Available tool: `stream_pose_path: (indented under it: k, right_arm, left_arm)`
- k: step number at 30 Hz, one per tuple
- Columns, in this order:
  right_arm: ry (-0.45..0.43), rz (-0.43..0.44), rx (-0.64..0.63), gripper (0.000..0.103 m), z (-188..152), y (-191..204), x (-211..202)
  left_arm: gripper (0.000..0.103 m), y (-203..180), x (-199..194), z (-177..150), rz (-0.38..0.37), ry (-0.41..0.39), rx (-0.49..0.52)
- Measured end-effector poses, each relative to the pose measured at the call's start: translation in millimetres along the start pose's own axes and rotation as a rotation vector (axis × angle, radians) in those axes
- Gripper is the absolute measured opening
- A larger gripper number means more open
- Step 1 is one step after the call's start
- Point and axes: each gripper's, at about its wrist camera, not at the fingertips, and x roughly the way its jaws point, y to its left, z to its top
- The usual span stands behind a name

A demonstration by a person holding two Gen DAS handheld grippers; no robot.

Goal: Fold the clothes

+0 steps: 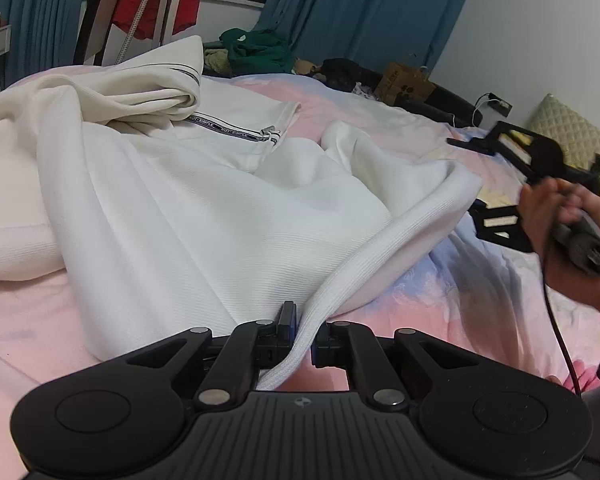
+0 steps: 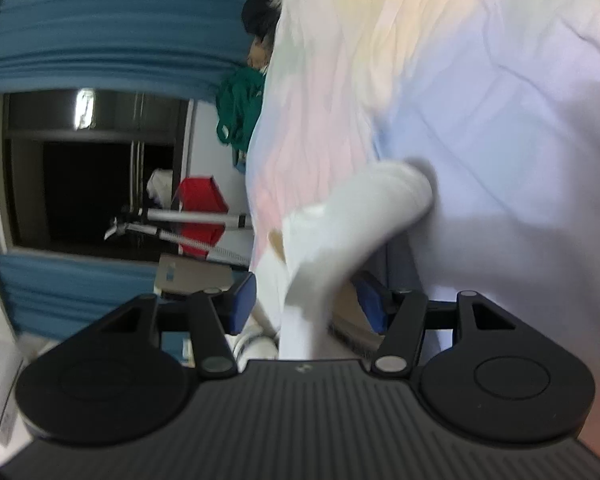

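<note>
White ribbed-knit sweatshirt point(image 1: 204, 208) is sprawled over the pink-and-blue pastel bedspread point(image 1: 460, 296), half bunched up with a cream garment point(image 1: 112, 92) piled at its 11 o'clock. Left tongs point(image 1: 302, 340) are clenched on the thick ribbed hem. Right tongs point(image 2: 306, 304), out at 3 o'clock in the left view, are spread apart; a white fold point(image 2: 340, 240) sits between the pads but nothing's pinching it, so I'd call it released. Looks like mid-fold, just after laying an edge down. Next move probably needs the right side to grab a fresh corner and pull the fabric flat.
</note>
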Motion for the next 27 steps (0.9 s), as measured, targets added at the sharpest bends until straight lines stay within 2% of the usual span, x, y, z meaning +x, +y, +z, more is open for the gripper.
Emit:
stream_pose_path:
  k: [3, 5, 6, 7, 9, 14, 18, 21, 24, 26, 27]
  right_arm:
    - [-0.010, -0.098, -0.024, 0.057, 9.1, -2.6, 25.0]
    - [-0.019, -0.095, 0.010, 0.040, 14.2, -9.0, 32.5]
    - [-0.021, -0.099, -0.008, 0.021, 16.6, -6.0, 32.7]
    - [-0.023, -0.105, -0.037, 0.011, 18.8, -1.2, 32.0]
    - [-0.026, -0.119, -0.094, 0.005, 23.3, 8.5, 30.6]
    - [-0.068, -0.063, -0.217, 0.005, 47.2, 50.3, -2.3]
    - [-0.146, -0.060, -0.324, 0.005, 68.1, 65.3, -36.4]
    - [-0.177, -0.108, -0.337, 0.005, 79.6, 52.0, -54.9]
    - [-0.155, -0.180, -0.354, 0.005, 81.0, 28.6, -58.4]
    - [-0.106, -0.239, -0.390, 0.005, 79.1, 14.6, -58.7]
    - [-0.085, -0.245, -0.401, 0.005, 78.7, 10.5, -60.8]
  left_arm:
    - [0.007, 1.0, 1.8, -0.6, -0.007, -0.001, -0.001]
    - [0.007, 1.5, 3.7, 0.0, -0.011, -0.004, -0.003]
    - [0.007, 1.5, 4.5, 0.5, -0.015, -0.006, -0.004]
    - [0.007, 0.9, 5.1, 1.0, -0.018, -0.009, -0.003]
    - [0.007, -0.6, 6.0, 2.3, -0.024, -0.011, 0.012]
    - [0.011, -5.1, 3.0, 8.2, -0.089, -0.043, 0.017]
    - [0.014, -23.0, 0.6, 8.9, -0.106, -0.106, 0.076]
    - [0.017, -28.9, 0.3, 8.9, -0.114, -0.129, 0.088]
    - [0.018, -26.6, -0.8, 10.6, -0.116, -0.119, 0.080]
    - [0.036, -23.6, -4.2, 12.8, -0.119, -0.118, 0.065]
    - [0.041, -21.8, -6.0, 14.2, -0.132, -0.117, 0.050]
